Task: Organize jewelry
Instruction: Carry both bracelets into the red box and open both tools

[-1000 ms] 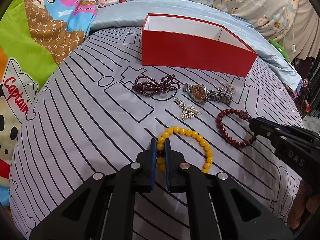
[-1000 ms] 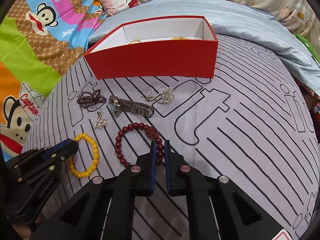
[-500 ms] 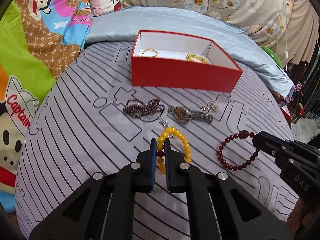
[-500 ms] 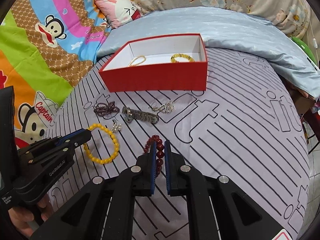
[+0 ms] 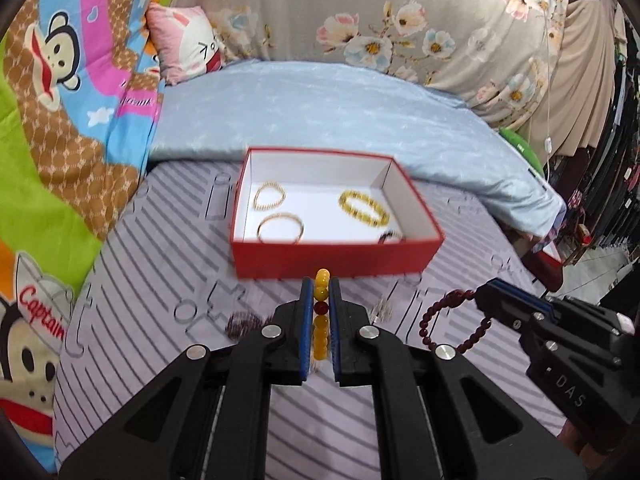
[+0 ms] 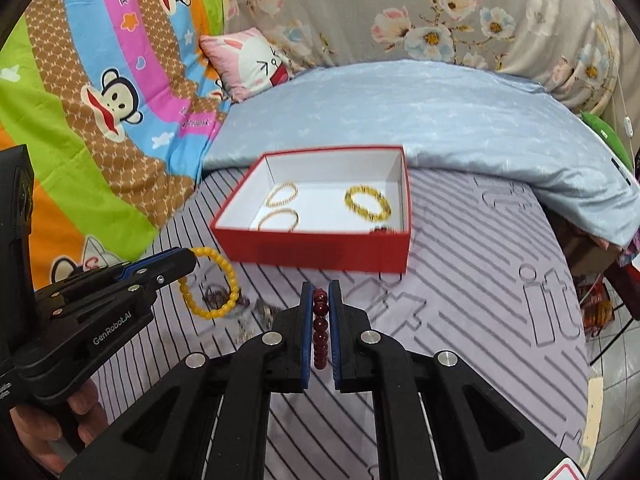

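Observation:
My left gripper point(image 5: 320, 286) is shut on a yellow bead bracelet point(image 5: 321, 280), which hangs clear of the bed; in the right wrist view the same yellow bead bracelet point(image 6: 224, 272) dangles as a loop from the left gripper point(image 6: 191, 258). My right gripper point(image 6: 320, 292) is shut on a dark red bead bracelet point(image 6: 320, 320), which also shows hanging as a dark red bead bracelet point(image 5: 444, 320) from the right gripper point(image 5: 482, 292). Ahead lies an open red box point(image 5: 336, 266) with white inside, holding a few gold bracelets point(image 5: 362, 208).
A dark purple bead string point(image 5: 244, 324), a watch point(image 6: 266, 310) and small silver pieces point(image 5: 382, 312) lie on the striped grey bedcover point(image 5: 160, 264) below the grippers. A pale blue pillow point(image 5: 320, 108) lies behind the box. The bed edge drops off at the right.
Both grippers have risen off the bedcover with their bracelets, which now hang in the air. The box's inside has come into view.

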Action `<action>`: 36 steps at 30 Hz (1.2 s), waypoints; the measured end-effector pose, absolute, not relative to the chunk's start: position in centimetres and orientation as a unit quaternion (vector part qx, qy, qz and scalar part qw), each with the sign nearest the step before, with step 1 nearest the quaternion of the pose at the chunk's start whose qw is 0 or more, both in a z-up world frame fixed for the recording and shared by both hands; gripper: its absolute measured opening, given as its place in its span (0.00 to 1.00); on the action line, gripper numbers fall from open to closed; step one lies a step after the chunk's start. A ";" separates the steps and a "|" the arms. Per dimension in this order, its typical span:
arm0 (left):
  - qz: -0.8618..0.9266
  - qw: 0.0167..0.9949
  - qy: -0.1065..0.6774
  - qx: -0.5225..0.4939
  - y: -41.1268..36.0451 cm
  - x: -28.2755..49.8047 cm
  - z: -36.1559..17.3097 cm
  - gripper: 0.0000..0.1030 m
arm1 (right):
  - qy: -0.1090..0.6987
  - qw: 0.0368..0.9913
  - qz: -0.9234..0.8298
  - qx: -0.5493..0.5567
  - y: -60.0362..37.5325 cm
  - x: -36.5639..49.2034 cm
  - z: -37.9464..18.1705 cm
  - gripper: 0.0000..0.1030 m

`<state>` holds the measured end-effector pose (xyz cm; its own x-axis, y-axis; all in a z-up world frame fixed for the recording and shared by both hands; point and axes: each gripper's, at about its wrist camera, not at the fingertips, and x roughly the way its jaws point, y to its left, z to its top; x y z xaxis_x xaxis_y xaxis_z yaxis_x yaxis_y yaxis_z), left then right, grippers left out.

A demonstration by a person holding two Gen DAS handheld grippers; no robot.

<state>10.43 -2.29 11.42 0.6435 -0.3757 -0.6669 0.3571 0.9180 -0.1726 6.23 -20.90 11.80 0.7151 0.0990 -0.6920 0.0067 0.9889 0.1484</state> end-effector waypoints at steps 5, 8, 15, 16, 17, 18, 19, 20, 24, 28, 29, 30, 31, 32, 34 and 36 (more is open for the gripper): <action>-0.213 0.916 0.340 -0.014 -3.6 13.4 14.2 0.07 | 0.353 0.933 0.026 0.071 -21.4 9.3 13.9 0.07; -0.214 0.919 0.330 -0.010 -4.6 15.3 14.8 0.07 | 0.345 0.936 0.023 0.067 -21.5 11.3 14.5 0.07; -0.199 0.921 0.335 0.000 -6.6 20.0 14.0 0.07 | 0.356 0.930 0.025 0.084 -21.6 16.7 13.6 0.07; -0.198 0.920 0.337 0.002 -6.8 20.5 13.7 0.07 | 0.360 0.929 0.025 0.085 -21.5 17.4 13.2 0.07; -0.195 0.920 0.341 0.005 -7.0 21.1 13.3 0.07 | 0.364 0.927 0.025 0.086 -21.5 18.1 12.8 0.07; -0.193 0.919 0.344 0.007 -7.3 21.7 12.9 0.07 | 0.367 0.926 0.025 0.088 -21.5 18.6 12.4 0.07; -0.192 0.918 0.347 0.006 -7.3 22.1 12.5 0.07 | 0.370 0.924 0.024 0.091 -21.5 19.0 12.1 0.08; -0.187 0.917 0.352 0.006 -7.4 22.6 12.0 0.07 | 0.374 0.922 0.025 0.097 -21.6 19.5 11.6 0.08; -0.181 0.912 0.368 0.009 -7.8 24.3 10.3 0.07 | 0.385 0.916 0.022 0.108 -22.1 21.0 10.3 0.08; -0.176 0.908 0.381 0.010 -8.0 25.5 9.0 0.07 | 0.395 0.912 0.019 0.109 -22.2 22.0 9.1 0.08; -0.176 0.907 0.383 0.010 -8.1 25.7 8.7 0.07 | 0.398 0.910 0.019 0.111 -22.2 22.2 8.7 0.08; -0.175 0.906 0.386 0.010 -8.2 25.9 8.4 0.07 | 0.401 0.909 0.019 0.112 -22.2 22.4 8.5 0.08; -0.174 0.905 0.389 0.011 -8.2 26.1 8.2 0.07 | 0.403 0.908 0.018 0.112 -22.2 22.5 8.2 0.08; -0.174 0.904 0.391 0.011 -8.2 26.3 7.9 0.07 | 0.406 0.907 0.020 0.113 -22.2 22.6 8.0 0.08; -0.172 0.902 0.396 0.012 -8.2 26.6 7.5 0.07 | 0.411 0.905 0.021 0.111 -22.1 22.9 7.5 0.08; -0.166 0.903 0.396 0.015 -8.2 26.8 7.2 0.09 | 0.410 0.906 0.019 0.106 -22.1 22.9 7.3 0.09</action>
